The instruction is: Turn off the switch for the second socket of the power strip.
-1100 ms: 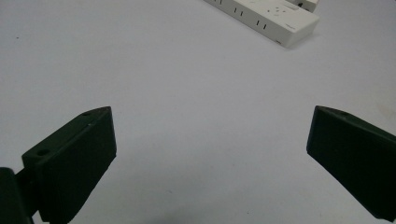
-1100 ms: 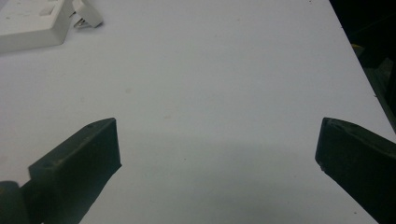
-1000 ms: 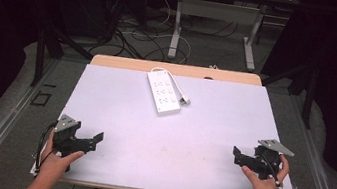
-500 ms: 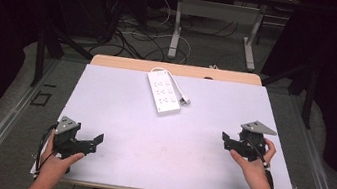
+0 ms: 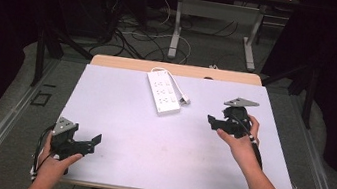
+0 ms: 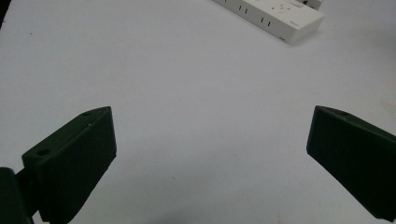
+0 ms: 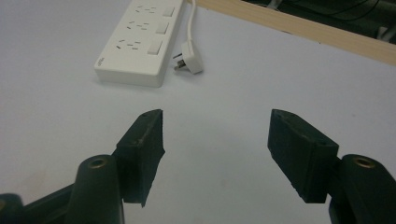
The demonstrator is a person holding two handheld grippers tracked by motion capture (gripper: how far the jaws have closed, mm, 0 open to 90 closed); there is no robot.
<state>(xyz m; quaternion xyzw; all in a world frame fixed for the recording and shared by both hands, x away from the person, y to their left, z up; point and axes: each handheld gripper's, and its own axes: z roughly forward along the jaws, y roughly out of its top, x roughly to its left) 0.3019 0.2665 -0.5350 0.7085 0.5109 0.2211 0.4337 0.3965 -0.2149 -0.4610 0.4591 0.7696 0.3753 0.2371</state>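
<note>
A white power strip (image 5: 162, 92) lies at the far middle of the white table (image 5: 127, 118), its cord and plug (image 5: 183, 98) curled along its right side. In the right gripper view the power strip (image 7: 137, 44) and its plug (image 7: 189, 63) sit just ahead of the jaws. My right gripper (image 5: 213, 122) hovers open to the right of the strip, nothing between its fingers (image 7: 144, 144). My left gripper (image 5: 95, 141) rests open near the front left edge, far from the power strip (image 6: 275, 16).
A wooden strip (image 5: 175, 69) borders the table's far edge. Beyond it, cables (image 5: 135, 34) and table legs (image 5: 177, 25) stand on the grey floor. A metal rail (image 5: 6, 121) runs along the table's left side.
My right gripper has moved forward and left from the table's right front toward the power strip. The left gripper has stayed in place.
</note>
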